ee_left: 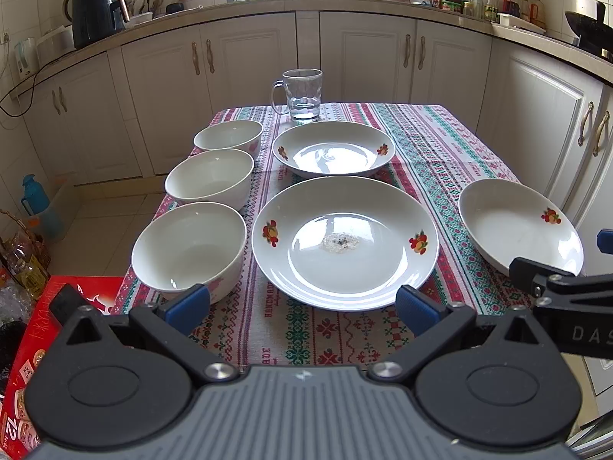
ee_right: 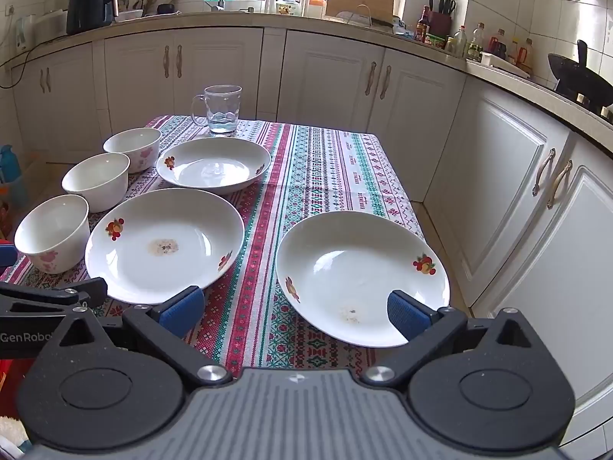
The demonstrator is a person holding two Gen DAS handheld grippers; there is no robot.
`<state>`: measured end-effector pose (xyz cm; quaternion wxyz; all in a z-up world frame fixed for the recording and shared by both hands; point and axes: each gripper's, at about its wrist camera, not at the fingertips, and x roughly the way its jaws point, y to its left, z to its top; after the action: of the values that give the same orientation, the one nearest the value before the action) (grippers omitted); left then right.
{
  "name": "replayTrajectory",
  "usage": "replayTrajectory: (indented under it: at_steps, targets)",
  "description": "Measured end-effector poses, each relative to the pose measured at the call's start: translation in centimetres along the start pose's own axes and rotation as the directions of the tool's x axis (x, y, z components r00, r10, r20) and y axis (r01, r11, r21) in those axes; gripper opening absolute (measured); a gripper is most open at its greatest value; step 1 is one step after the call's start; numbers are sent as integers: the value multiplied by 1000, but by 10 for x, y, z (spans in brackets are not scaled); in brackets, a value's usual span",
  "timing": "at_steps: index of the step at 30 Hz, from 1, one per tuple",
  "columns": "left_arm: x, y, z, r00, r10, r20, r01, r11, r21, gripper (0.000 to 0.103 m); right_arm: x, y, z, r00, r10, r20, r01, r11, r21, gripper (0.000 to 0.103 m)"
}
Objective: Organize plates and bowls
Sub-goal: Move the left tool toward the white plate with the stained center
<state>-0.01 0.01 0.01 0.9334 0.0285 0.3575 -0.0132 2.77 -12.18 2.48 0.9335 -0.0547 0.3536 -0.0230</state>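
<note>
Nearest, left view: left gripper (ee_left: 302, 308), black frame, blue ribbed pads, jaws wide, holding nothing, hovering at near table edge.
Nearest, right view: right gripper (ee_right: 293, 312), same build, jaws wide and empty; right pad overlapping near rim of a plate, contact not determinable.
Right-side plate: white glazed shallow plate with fruit decals (ee_right: 362, 278), tilted, faint residue near its front, apart from the other crockery, directly ahead of right gripper.
Centre plate: larger white glazed plate with fruit decals and a dried patch at centre (ee_left: 345, 243), straight ahead of left gripper, flat on cloth.
Far plate: white deep plate with fruit decals (ee_left: 333, 149), behind centre plate, near clear glass handled mug (ee_left: 300, 94).
Bowls: three white ceramic bowls with pink flower print, in a line running away along the left edge; near (ee_left: 189, 249), middle (ee_left: 210, 178), far (ee_left: 228, 135).
Surface: woven tablecloth, red, green and white bands (ee_left: 433, 145), textured.
Deciding relation: lone plate lies on right gripper's side, well apart from left gripper; likely right-hand pickup by near rim.
Handling estimate: glazed ware smooth, rims thin, slip possible.
</note>
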Motion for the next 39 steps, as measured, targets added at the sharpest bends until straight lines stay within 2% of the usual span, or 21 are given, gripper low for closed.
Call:
replayTrajectory:
  at_steps: [7,17,21,25,29,35,39]
  targets:
    - [-1,2,1,1000,-10,2,10,1000,-8,102,1,0,0,1000,5,3,-5,1000,0,103]
    - [-3,-2,7,999,-24,45,22,998,54,102,-1,-3,3,999,14,29,-14,1000,-9,103]
    - [-8,4,15,994,-66,83,62,997,50,102,-3,-6,5,998,28,50,-27,1000,-11,103]
    - [-3,7,23,991,-113,72,109,992,55,102,-3,-9,7,997,27,71,-24,999,-45,103]
    - [5,4,26,989,-139,60,134,988,72,102,-2,-17,8,996,28,88,-22,997,-70,103]
    - [18,-1,35,988,-137,69,130,987,96,102,2,-40,7,995,27,101,-16,994,-109,103]
    - [29,-7,40,983,-175,60,166,978,129,102,10,-57,-1,995,34,96,-22,992,-125,103]
